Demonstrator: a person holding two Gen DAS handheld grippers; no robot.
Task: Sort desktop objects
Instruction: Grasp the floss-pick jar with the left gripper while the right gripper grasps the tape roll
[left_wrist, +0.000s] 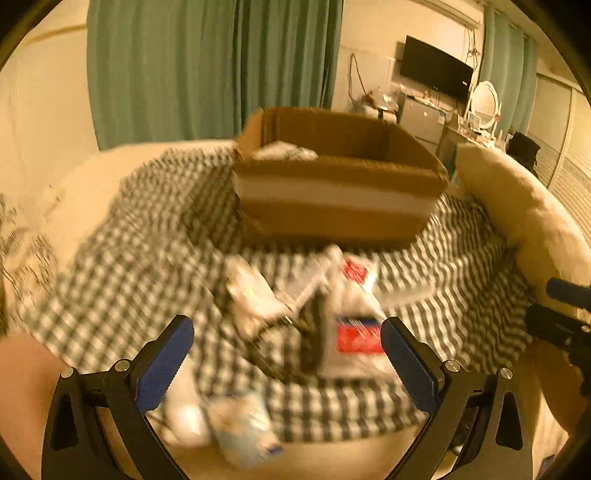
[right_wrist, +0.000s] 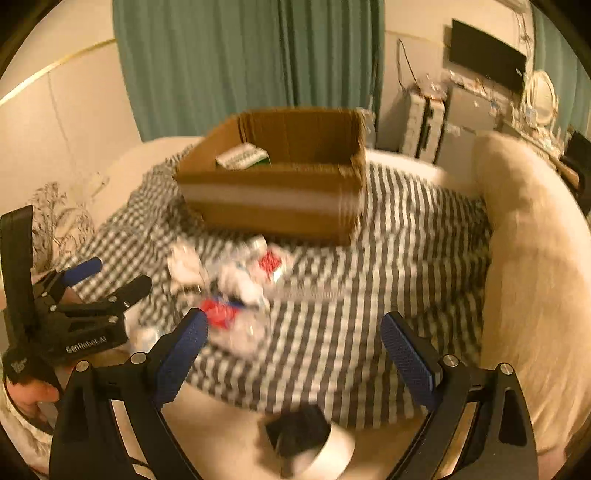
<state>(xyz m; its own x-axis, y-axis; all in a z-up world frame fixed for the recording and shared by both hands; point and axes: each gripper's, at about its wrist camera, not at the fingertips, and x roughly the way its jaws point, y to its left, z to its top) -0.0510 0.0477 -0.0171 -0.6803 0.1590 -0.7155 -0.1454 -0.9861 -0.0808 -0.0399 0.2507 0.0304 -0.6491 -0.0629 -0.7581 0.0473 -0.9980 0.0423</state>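
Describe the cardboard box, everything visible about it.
The cardboard box is brown corrugated card, rectangular and open-topped, with a pale band running across its near side. It sits upright on the checked cloth, behind the blurred pile of packets. Inside, against the far left corner, lies a white and green pack; the rest of the interior that shows looks bare. No gripper touches it.

The left tongs (right_wrist: 107, 275) seemingly read "SenRobot.AI".
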